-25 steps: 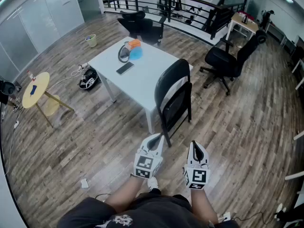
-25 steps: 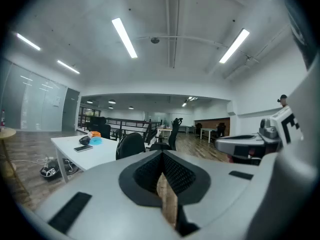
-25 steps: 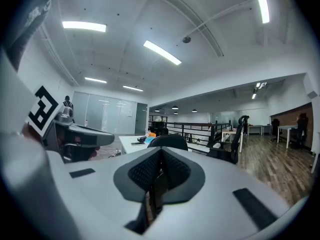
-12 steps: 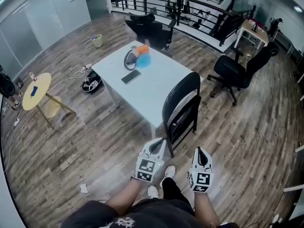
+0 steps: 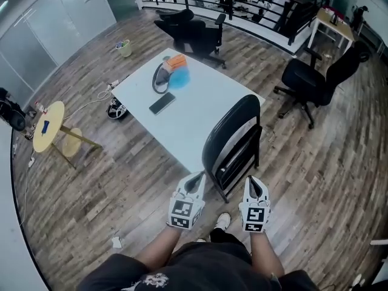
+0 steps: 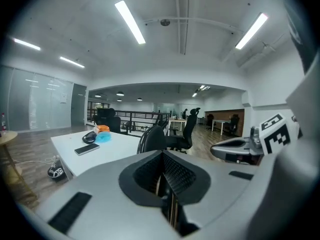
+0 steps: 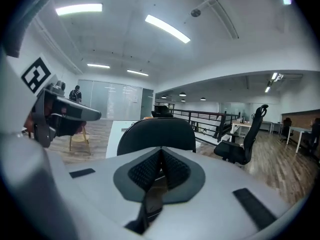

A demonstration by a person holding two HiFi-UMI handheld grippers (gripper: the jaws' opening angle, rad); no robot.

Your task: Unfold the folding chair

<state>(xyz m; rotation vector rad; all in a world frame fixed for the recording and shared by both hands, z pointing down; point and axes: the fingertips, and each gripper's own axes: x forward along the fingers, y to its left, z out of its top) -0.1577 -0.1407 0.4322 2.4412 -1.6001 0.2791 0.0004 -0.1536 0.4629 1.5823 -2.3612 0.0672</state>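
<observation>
Biggest thing first: the wood floor (image 5: 121,180), then the white surface (image 5: 200,111) in the middle of the room. The folding chair (image 5: 236,115) stood upright just beside its near corner, looking folded flat. Only the head view showed the whole layout, with an office chair (image 5: 315,77) off to the right and a little round yellow table (image 5: 47,125) well off to the left. The left gripper view put the phone (image 6: 86,149) on the surface. The right gripper view was mostly filled by the chair's black back and caught a person (image 7: 76,95) far off by the glass wall. The left gripper (image 5: 195,179) and right gripper (image 5: 253,183) sat near the chair, not touching it. Both had their fingers (image 6: 147,171) pressed together on nothing.
</observation>
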